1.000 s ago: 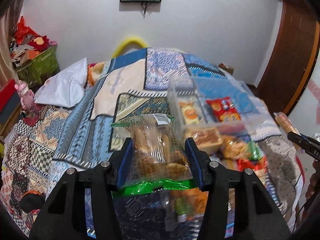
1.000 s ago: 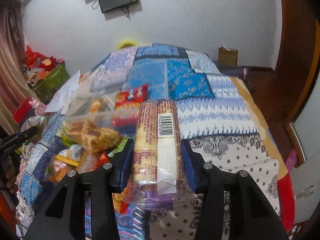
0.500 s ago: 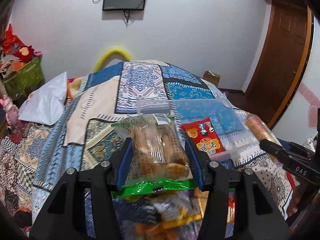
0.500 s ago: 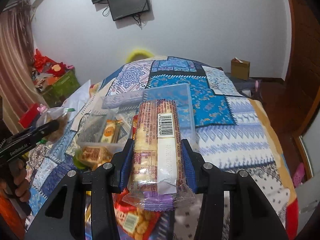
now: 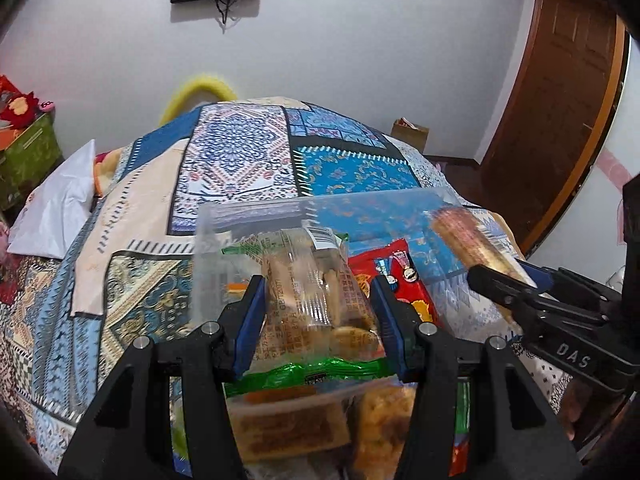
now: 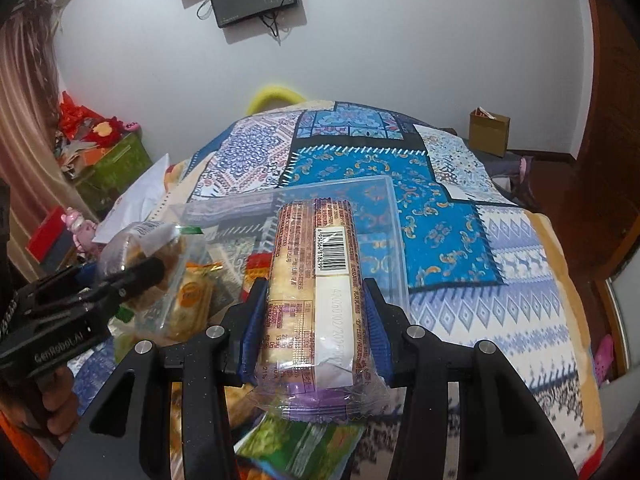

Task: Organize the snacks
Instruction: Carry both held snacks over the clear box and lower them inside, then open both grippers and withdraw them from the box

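Clear-wrapped cracker roll point(image 6: 316, 304) pinched in right tool point(image 6: 314, 312), long axis pointing ahead, left tool point(image 5: 320, 320) pinching biscuit bag point(image 5: 308, 296)

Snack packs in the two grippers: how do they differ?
The pack in the left gripper is a loose clear bag with green ends holding several separate biscuits; the pack in the right gripper is a tight cylindrical sleeve of stacked crackers. The bag's barcode is a small label at its far tip; the sleeve's is a large one on its upper face. The sleeve's near end is purple, the bag's green. Both are clamped lengthwise, above the clear plastic bin.
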### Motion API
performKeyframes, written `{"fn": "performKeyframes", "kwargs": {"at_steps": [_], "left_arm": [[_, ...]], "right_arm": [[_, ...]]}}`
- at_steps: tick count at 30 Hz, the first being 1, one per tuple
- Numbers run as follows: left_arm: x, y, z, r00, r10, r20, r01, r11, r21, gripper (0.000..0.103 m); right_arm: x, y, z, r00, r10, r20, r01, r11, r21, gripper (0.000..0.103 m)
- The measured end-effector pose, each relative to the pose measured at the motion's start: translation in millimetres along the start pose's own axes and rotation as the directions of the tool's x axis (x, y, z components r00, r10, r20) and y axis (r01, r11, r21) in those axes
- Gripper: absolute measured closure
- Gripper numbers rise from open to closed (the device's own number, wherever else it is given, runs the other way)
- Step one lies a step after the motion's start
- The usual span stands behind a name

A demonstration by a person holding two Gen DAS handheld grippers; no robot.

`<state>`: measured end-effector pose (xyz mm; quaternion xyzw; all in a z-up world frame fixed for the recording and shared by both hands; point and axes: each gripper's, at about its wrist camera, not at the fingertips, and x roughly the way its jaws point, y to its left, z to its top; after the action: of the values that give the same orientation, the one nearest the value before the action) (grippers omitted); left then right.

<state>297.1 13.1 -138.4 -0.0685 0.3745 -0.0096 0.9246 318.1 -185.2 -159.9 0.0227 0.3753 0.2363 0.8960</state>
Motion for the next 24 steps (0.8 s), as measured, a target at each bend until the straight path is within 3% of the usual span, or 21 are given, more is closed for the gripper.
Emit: {"fn": "performKeyframes", "kwargs": {"at_steps": [13, 20, 24], "left_arm": [[49.2, -7.1, -2.8, 0.993, -0.001, -0.121, 0.000, 1.000, -0.009, 0.050], [36.3, -9.2, -0.1, 0.995, 0.010, -0.101, -0.009, 1.000, 0.016, 0.044], [15.0, -6.2, 5.0, 0.998, 0.005, -0.069, -0.004, 1.000, 0.008, 0.043]], "right_arm": [[29.6, 2.4, -5.3, 0.997, -0.012, -0.079, 0.010, 0.999, -0.032, 0.061], [30.4, 5.6, -4.6, 0.994, -0.043, -0.103, 0.038, 0.998, -0.058, 0.060], [21.2, 7.0, -3.4, 0.994, -0.045, -0.100, 0.039, 0.997, -0.062, 0.054]]}}
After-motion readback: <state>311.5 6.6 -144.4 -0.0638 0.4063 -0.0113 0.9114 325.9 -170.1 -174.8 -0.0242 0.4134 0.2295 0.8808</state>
